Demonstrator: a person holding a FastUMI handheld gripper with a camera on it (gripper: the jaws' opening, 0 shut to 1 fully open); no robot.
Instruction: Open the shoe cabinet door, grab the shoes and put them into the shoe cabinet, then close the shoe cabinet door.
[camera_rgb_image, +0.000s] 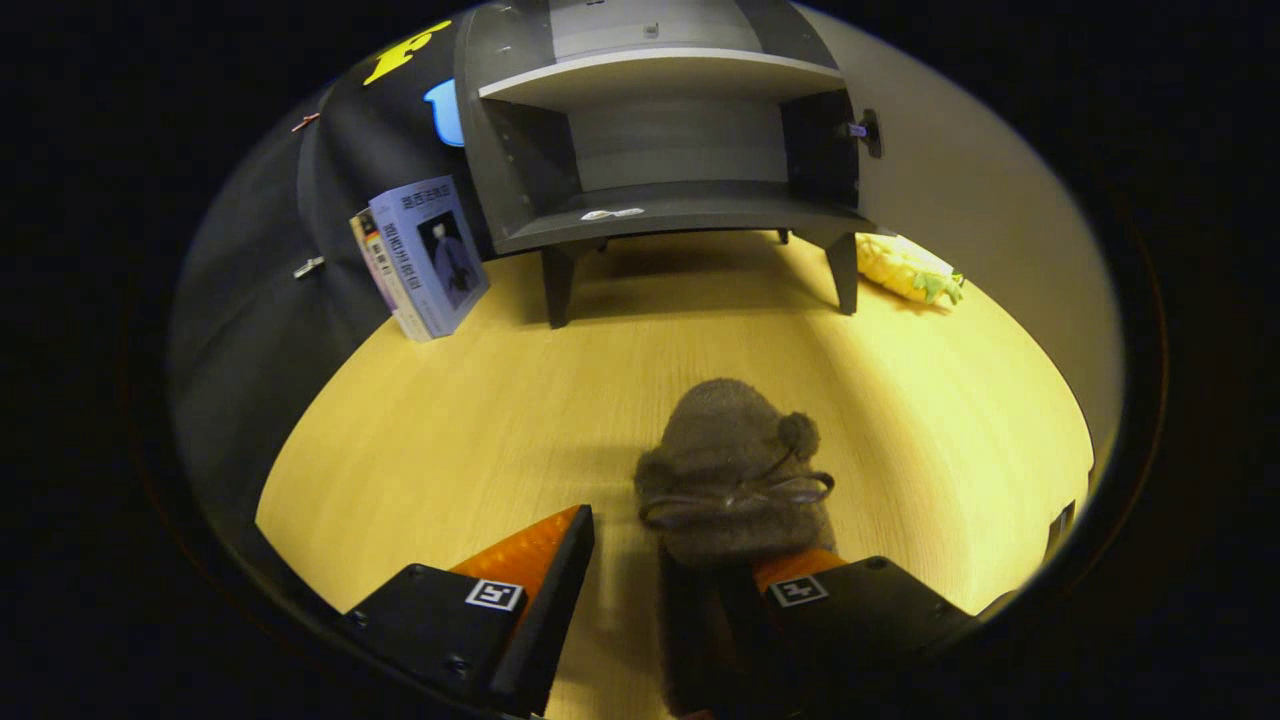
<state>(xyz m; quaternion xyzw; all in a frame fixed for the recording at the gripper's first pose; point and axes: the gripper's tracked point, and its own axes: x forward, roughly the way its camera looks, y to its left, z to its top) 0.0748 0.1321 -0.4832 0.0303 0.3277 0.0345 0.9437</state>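
Note:
A fuzzy brown shoe (730, 450) with a bow and a pompom lies on the wooden floor between my fingers, its toe pointing away from me. It rests against the right finger (800, 568). A strip of floor shows between it and the left finger (545, 545). My gripper (690, 535) is open. Beyond the shoe stands the grey shoe cabinet (520, 170) on short legs, with its door (960, 200) swung out to the right. Its lower shelf (700, 212) holds no shoes, just a small white sticker.
Two books (425, 255) lean against the black cloth wall left of the cabinet. A yellow pineapple toy (905, 268) lies on the floor by the cabinet's right leg, under the open door. Bare wooden floor (600, 370) stretches between the shoe and the cabinet.

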